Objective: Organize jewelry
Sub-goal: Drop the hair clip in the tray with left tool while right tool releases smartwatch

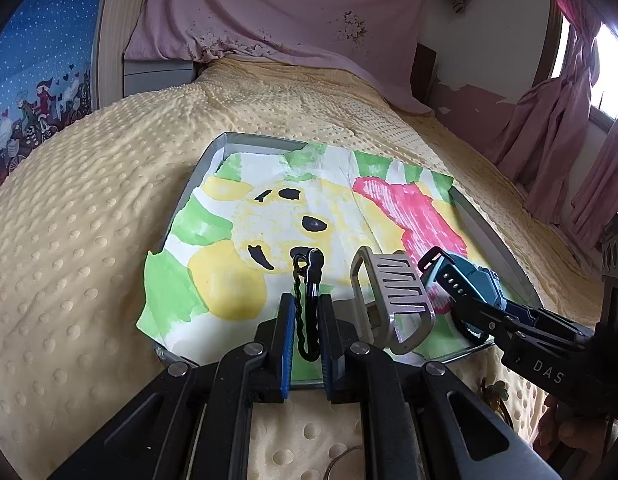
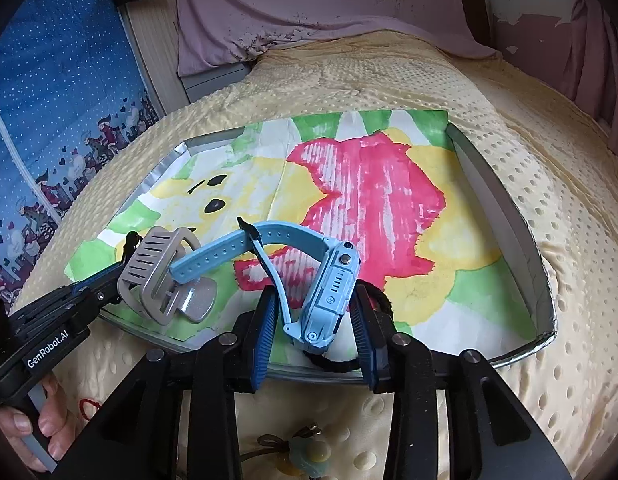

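Observation:
A shallow grey tray (image 1: 197, 184) lined with a painted paper lies on the bed. My left gripper (image 1: 307, 304) is over its near edge, shut on a black chain bracelet (image 1: 309, 276) that runs between the blue pads. Just right of it stands a grey hair claw clip (image 1: 393, 300) in the tray. In the right wrist view, my right gripper (image 2: 316, 300) is shut on a light blue watch (image 2: 329, 292), whose strap arches left toward the claw clip (image 2: 161, 276). A black hair tie (image 2: 337, 364) lies under the watch. The left gripper (image 2: 121, 264) enters from the left.
The yellow dotted bedspread (image 1: 89, 240) surrounds the tray (image 2: 505, 208). A small flower charm on a cord (image 2: 309, 452) lies on it just in front of the tray. A pink sheet hangs behind the bed. A hand (image 2: 29, 420) holds the left gripper's handle.

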`<action>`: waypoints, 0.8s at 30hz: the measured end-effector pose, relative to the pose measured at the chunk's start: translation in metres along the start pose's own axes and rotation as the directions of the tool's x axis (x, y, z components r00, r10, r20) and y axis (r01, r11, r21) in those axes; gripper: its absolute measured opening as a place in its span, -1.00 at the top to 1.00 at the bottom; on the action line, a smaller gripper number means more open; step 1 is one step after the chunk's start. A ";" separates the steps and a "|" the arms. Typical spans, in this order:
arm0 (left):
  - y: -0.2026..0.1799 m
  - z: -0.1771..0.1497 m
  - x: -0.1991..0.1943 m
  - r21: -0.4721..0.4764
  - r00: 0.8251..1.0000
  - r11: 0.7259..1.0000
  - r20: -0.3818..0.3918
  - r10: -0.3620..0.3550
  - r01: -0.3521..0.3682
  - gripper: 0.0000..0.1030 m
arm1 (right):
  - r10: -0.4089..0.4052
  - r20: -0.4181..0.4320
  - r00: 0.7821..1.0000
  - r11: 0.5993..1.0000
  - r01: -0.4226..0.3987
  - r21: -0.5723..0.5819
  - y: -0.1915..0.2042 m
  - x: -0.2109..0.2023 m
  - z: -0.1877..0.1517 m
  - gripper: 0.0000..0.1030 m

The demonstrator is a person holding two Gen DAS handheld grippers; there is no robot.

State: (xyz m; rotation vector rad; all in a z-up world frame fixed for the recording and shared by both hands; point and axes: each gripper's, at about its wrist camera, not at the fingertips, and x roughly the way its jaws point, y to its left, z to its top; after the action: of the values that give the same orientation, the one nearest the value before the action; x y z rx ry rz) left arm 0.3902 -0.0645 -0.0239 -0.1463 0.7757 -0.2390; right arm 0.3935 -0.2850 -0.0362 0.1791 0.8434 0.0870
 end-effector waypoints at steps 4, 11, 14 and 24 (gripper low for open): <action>0.003 -0.001 -0.004 -0.021 1.000 1.000 0.002 0.007 -0.007 0.76 | 0.013 0.031 0.999 1.000 -0.014 0.020 -0.005 -0.009 -0.002 0.28; 0.005 -0.006 -0.015 -0.052 0.999 0.998 0.023 -0.025 0.026 0.59 | 0.006 0.124 0.992 1.000 -0.009 0.027 -0.011 -0.035 -0.009 0.18; 0.001 -0.009 -0.024 -0.040 0.999 0.999 0.043 -0.022 0.024 0.29 | 0.007 0.174 0.985 0.999 -0.013 0.031 -0.014 -0.050 -0.015 -0.03; -0.005 -0.023 -0.076 -0.014 0.982 1.000 0.190 0.011 -0.009 -0.79 | -0.006 0.332 0.943 0.999 -0.008 0.043 -0.021 -0.106 -0.040 -0.82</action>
State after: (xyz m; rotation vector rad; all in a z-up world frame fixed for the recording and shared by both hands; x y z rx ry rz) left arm 0.3209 -0.0497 0.0117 -0.1746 0.5881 -0.2073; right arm 0.2937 -0.3166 0.0114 0.2287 0.5081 0.0372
